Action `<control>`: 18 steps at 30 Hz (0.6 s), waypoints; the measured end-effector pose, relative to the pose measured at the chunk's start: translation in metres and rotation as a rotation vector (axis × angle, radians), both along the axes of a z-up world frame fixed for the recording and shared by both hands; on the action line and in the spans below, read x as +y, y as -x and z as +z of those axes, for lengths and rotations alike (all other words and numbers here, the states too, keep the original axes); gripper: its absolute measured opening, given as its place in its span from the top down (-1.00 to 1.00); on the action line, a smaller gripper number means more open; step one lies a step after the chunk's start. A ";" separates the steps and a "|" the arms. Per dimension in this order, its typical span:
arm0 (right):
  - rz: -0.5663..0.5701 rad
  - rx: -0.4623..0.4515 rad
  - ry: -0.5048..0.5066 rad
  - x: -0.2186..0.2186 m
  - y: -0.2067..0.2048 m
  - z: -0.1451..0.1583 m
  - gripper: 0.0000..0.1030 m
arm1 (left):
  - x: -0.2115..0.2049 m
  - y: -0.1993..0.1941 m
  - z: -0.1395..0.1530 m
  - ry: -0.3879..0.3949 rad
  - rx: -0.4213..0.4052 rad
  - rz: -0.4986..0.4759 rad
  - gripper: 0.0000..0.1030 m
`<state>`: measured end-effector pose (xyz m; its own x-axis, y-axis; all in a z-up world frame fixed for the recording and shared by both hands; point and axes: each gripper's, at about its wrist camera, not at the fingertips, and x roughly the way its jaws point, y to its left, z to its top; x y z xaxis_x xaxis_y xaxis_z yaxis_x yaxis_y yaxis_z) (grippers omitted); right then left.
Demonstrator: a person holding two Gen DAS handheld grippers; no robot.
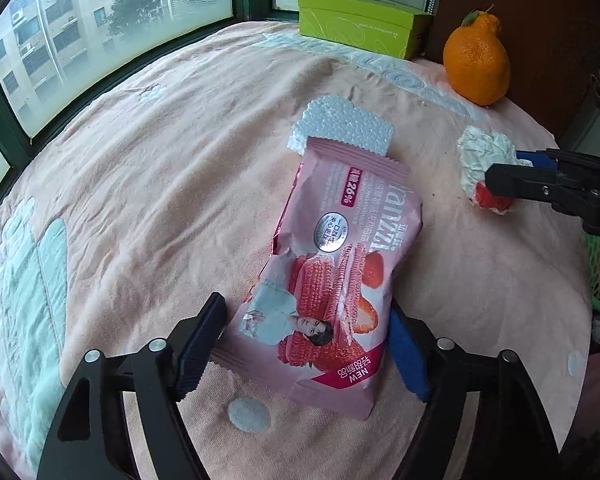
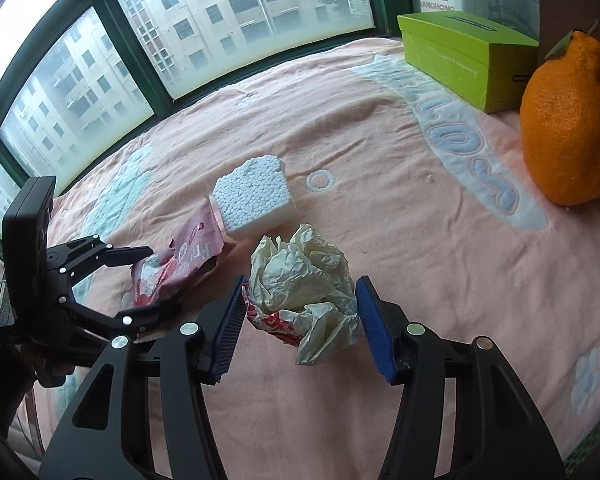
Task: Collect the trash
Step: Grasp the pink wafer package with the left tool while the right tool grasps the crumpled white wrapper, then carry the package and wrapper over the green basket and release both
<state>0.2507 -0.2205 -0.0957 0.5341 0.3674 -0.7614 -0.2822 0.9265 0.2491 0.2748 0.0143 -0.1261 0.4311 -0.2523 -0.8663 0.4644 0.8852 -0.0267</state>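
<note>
A pink snack wrapper lies flat on the peach towel. My left gripper is open, its fingers on either side of the wrapper's near end. A crumpled white and red paper ball lies between the open fingers of my right gripper; the fingers stand just apart from it. The ball and right gripper also show in the left wrist view. A white foam block sits at the wrapper's far end; it shows in the right wrist view too. The left gripper straddles the wrapper there.
A green box stands at the back by the window. A large orange citrus fruit stands at the right, also in the right wrist view. The window frame borders the far side. The towel's edge falls off at the right.
</note>
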 end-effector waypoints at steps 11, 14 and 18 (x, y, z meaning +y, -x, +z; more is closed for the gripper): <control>-0.049 -0.036 -0.025 -0.030 0.065 0.016 -0.08 | -0.009 0.043 0.024 0.042 -0.022 0.019 -0.13; -0.078 -0.033 -0.040 -0.043 0.084 0.016 -0.08 | -0.017 0.059 0.031 0.059 -0.018 0.014 -0.12; -0.135 -0.024 -0.064 -0.066 0.107 0.013 -0.08 | -0.034 0.083 0.041 0.093 -0.028 -0.016 -0.11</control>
